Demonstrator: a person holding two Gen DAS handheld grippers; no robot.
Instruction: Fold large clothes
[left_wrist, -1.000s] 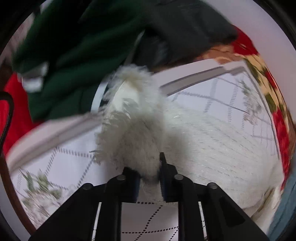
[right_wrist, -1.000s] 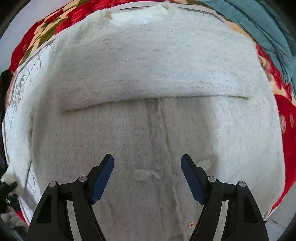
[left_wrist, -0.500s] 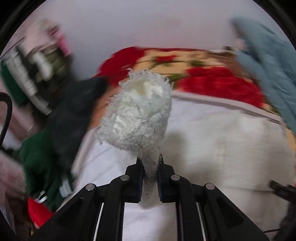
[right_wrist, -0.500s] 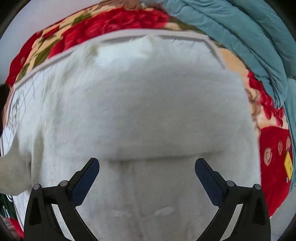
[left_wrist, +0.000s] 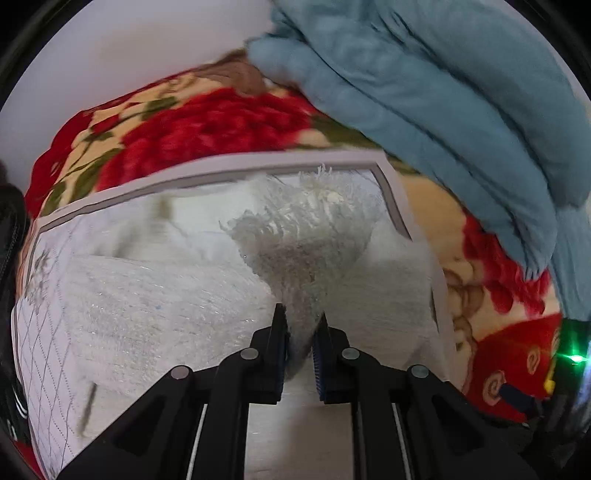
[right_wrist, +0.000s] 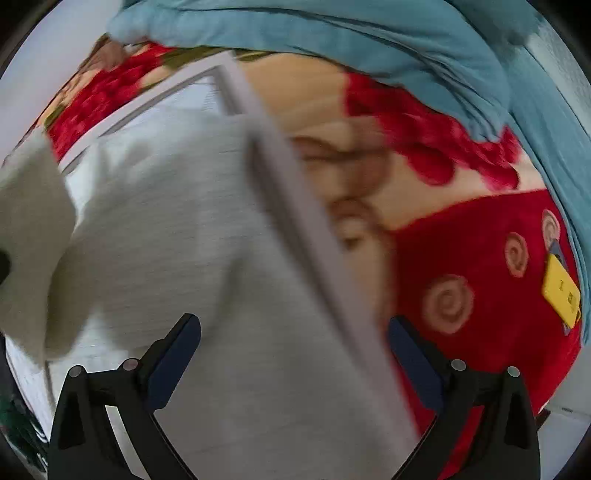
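We had the left gripper (left_wrist: 300, 332) clamped on a bunched fold of the fuzzy white sweater (left_wrist: 306, 236), which rose toward twelve o'clock. Our right gripper (right_wrist: 293, 345) stood wide, holding nothing, above the sweater spread on the white mat (right_wrist: 295, 192). Beyond, at one o'clock, lay the teal quilt (left_wrist: 443, 110).

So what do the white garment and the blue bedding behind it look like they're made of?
White sweater: apparently fuzzy, eyelash-type knit, matte with slight glints; loose fibres stick out along the pinched edge. Blue quilt: probably soft brushed or plush fabric, matte, lying in thick padded rolls. Motion blur leaves both uncertain.
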